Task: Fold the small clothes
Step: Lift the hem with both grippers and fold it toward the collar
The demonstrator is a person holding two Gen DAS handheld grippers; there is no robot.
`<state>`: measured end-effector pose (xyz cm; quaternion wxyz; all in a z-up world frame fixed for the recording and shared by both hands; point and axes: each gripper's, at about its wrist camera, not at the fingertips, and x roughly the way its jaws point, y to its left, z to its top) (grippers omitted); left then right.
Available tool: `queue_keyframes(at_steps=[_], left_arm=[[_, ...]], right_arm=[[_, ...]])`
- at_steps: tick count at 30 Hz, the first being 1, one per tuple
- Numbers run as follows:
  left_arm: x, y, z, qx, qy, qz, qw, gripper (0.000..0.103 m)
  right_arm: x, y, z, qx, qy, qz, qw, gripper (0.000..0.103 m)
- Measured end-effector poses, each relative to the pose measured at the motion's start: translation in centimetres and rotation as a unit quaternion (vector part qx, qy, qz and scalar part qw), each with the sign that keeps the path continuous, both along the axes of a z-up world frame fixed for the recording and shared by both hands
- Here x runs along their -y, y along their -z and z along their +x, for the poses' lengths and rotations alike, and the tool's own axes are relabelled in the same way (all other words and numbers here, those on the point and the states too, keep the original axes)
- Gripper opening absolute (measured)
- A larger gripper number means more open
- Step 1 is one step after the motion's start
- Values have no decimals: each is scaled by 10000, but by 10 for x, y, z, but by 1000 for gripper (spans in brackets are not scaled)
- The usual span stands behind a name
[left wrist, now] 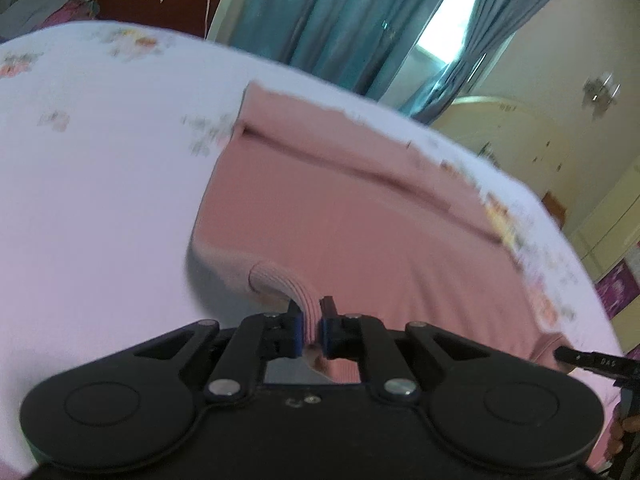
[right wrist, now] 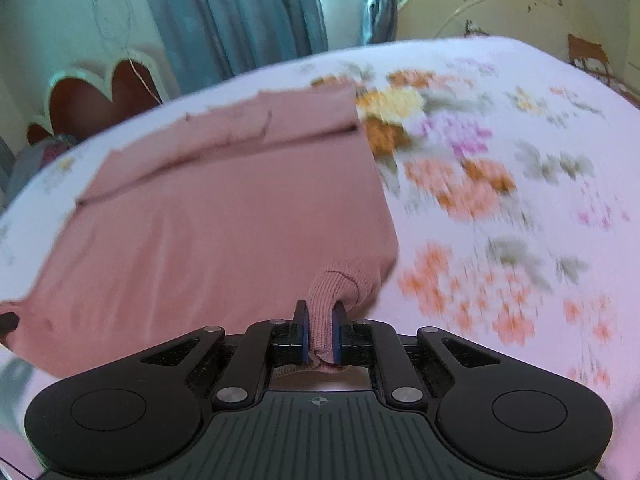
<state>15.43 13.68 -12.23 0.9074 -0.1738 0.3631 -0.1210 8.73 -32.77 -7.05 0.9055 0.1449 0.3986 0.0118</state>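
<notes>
While I look through the left wrist camera: everything past the gripper is smeared by motion blur.
Left gripper: my left gripper (left wrist: 311, 326) is pinched narrow on a ribbed cuff (left wrist: 280, 280) of the pink garment (left wrist: 340, 216), the blue pads pressing it from both sides.
Garment, left view: it lies spread on the bed (left wrist: 100, 184), over a white sheet with faint flower prints; a straight fold line crosses its far part.
Edge of left view: a black finger of the other gripper (left wrist: 588, 358) shows at lower right, at the garment's near corner.
Background, left view: teal curtains (left wrist: 340, 20) hang behind the bed.

Right gripper: my right gripper (right wrist: 321, 334) is clamped tight on another ribbed cuff (right wrist: 332, 284), which bunches between the pads.
Garment, right view: the pink garment (right wrist: 224, 216) stretches away to the left of centre, flat on the bed (right wrist: 540, 160), here printed with orange, yellow and purple flowers.
Background, right view: teal curtains (right wrist: 248, 12) and a scalloped headboard (right wrist: 96, 88) sit beyond.
</notes>
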Motion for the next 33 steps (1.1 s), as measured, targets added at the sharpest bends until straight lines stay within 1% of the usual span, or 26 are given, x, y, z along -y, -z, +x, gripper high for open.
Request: queue_keyframes(at_steps=[5, 12, 17, 21, 24, 33], left_arm=[[7, -24, 30, 371, 15, -27, 9993, 7], [19, -41, 81, 643, -1, -10, 9979, 7], [27, -48, 124, 792, -80, 37, 9968, 7], [33, -44, 157, 783, -163, 40, 9968, 7], [36, -42, 182, 740, -261, -25, 9969, 7], [41, -54, 239, 938, -540, -27, 9941, 7]], right_arm=[[9, -25, 35, 377, 9, 209, 9991, 10], [19, -41, 94, 670, 30, 280, 9974, 10], [25, -42, 139, 797, 118, 303, 9963, 10], [27, -37, 174, 864, 196, 344, 9955, 10], [29, -34, 199, 885, 226, 397, 9950, 10], [40, -33, 274, 998, 331, 573, 9928, 10]])
